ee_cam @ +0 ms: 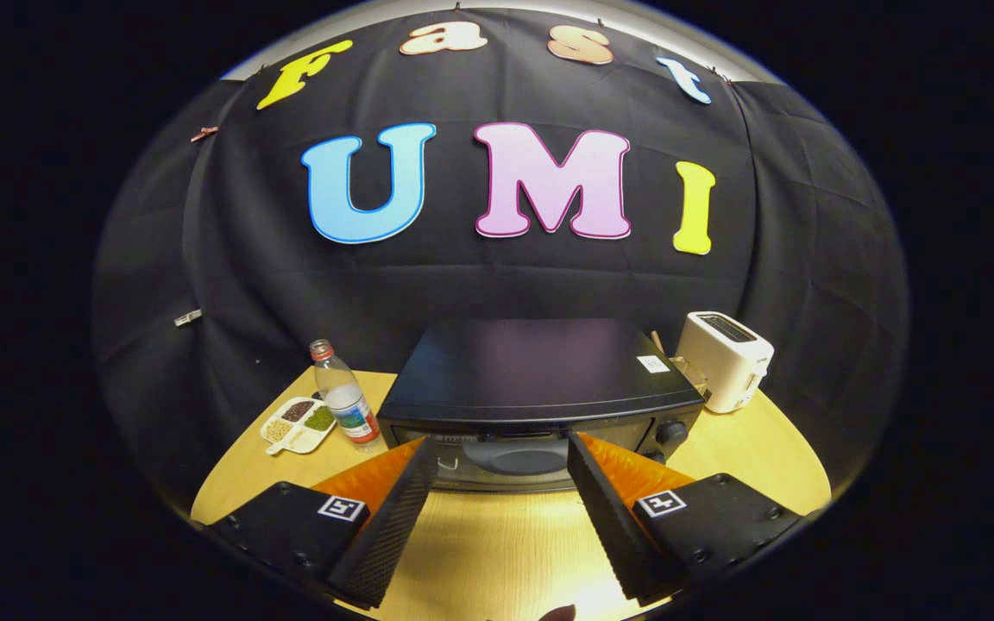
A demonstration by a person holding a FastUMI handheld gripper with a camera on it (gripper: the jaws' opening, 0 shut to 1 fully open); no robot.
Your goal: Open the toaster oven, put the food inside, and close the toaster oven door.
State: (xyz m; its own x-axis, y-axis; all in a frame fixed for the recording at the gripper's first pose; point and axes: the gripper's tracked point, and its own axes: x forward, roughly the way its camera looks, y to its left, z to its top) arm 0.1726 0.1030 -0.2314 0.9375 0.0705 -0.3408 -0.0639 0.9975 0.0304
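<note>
black and shiny, the toaster oven (540,379) sits in the middle of the desk (506,543), right in front of my tongs (497,453). its door (506,457) is shut, and i can see a round shape through the glass. a knob (671,431) sits on the right side of its front. a small white sticker (652,364) is on its top, near the right back corner.

my tongs are spread wide and hold nothing. the two fingers (398,509) point at the oven door, one toward each side of it, and the tips are very near the door. i cannot tell if they touch it. bare yellow wood shows between the fingers.

to the left of the oven stands a clear bottle (346,397) with a red cap. it is upright and just beside the oven's left corner. next to the bottle, a bit further left, lies a white tray (298,424) with little parts. it holds dark, green and pale food in its parts.

to the right of the oven, near the back of the desk, stands a white toaster (726,358). something small and clear sits between it and the oven, but i cannot tell what it is.
</note>
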